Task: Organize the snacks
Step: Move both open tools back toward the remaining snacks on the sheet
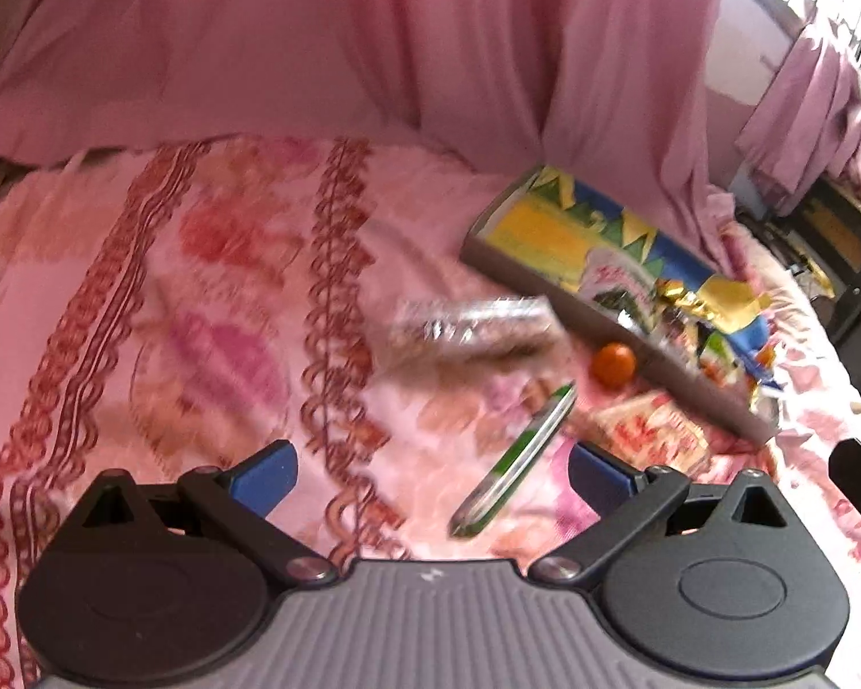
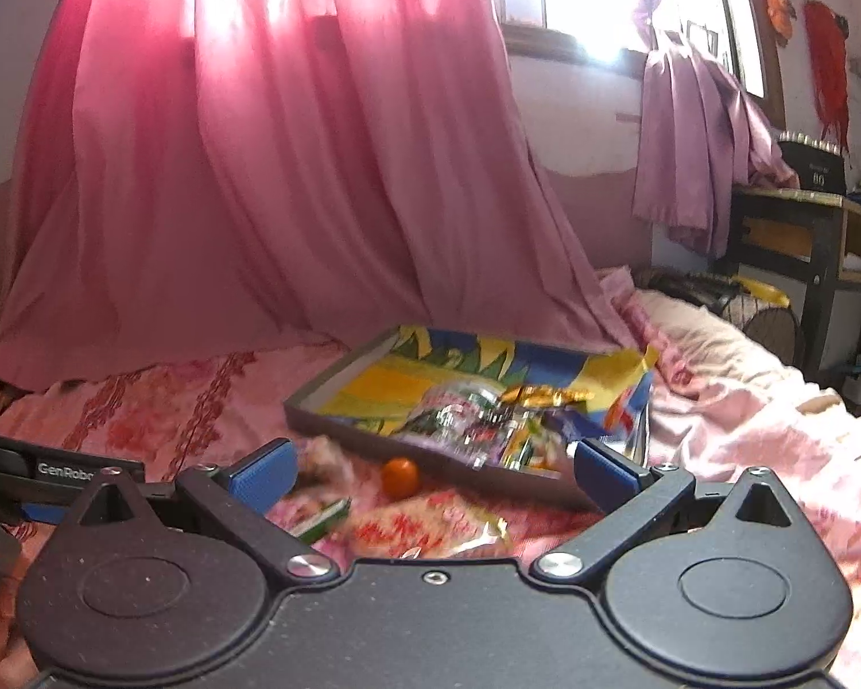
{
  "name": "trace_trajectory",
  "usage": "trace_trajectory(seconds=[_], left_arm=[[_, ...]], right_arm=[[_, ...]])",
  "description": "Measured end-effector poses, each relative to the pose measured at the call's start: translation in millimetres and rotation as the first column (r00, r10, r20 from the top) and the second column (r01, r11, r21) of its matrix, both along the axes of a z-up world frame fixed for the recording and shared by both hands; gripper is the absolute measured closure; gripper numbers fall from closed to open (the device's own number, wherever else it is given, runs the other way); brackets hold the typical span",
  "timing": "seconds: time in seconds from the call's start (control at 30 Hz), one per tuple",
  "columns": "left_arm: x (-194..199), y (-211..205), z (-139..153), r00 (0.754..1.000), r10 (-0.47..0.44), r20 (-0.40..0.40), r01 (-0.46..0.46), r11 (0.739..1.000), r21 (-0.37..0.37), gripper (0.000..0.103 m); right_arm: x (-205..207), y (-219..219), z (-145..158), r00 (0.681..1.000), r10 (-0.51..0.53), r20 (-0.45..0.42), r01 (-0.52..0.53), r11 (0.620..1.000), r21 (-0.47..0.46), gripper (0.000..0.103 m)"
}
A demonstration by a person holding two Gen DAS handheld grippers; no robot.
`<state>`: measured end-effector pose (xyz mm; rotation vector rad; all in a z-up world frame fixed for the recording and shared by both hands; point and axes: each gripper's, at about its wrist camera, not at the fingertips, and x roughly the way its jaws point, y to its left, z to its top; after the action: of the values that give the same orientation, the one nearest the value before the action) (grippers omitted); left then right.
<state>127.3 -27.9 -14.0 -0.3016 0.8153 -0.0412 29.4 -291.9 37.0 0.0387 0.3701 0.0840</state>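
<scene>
- Left gripper (image 1: 430, 473): blue-padded fingers (image 1: 261, 479) spread wide apart, nothing between them; held above the pink floral bedspread (image 1: 143, 298).
- Right gripper (image 2: 430, 473): blue-padded fingers (image 2: 264, 476) likewise wide apart and empty; pointed toward the tray.
- Tray (image 2: 338, 422): shallow, grey-walled, with a yellow, blue and green printed floor; lies on the bedspread in front of the pink curtain (image 2: 258, 172). Its near-right end holds a heap of snack packets (image 2: 488, 419), among them gold foil and clear wrappers.
- Loose snacks on the bedspread, outside the tray:
  - small orange fruit (image 1: 613, 364), just beside the tray's near wall;
  - green-and-white stick pack (image 1: 516, 453), lying diagonally, near the left gripper's right finger;
  - clear packet with dark contents (image 1: 470, 324), blurred, left of the tray;
  - red-printed pale packet (image 2: 425, 525), between the fruit and the right gripper.
- Background: dark desk (image 2: 803, 218) at far right, beside a bunched lilac curtain (image 2: 700, 132) under a bright window.
</scene>
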Motion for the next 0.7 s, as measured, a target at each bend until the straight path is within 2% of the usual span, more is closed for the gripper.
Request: trace_trajectory(seconds=[0.3,0.47,0.7], left_arm=[[-12.9,-2.4,-7.4,1.0,-0.021,-0.02,0.022,0.999,0.044,0.001],[-20.0,-5.0,-9.7,0.999,-0.007,-0.044,0.011,0.995,0.097,0.001],[-25.6,-3.1,-10.4,0.998,-0.005,-0.056,0.011,0.995,0.096,0.001]], right_arm=[[-9.7,4.1,-15.1,0.994,-0.018,-0.111,0.019,1.0,0.005,0.001],[-17.5,5.7,-22.0,0.987,-0.032,-0.158,0.034,0.999,0.01,0.001],[-21.8,8.7,-27.8,0.98,-0.053,-0.19,0.051,0.999,-0.013,0.001]])
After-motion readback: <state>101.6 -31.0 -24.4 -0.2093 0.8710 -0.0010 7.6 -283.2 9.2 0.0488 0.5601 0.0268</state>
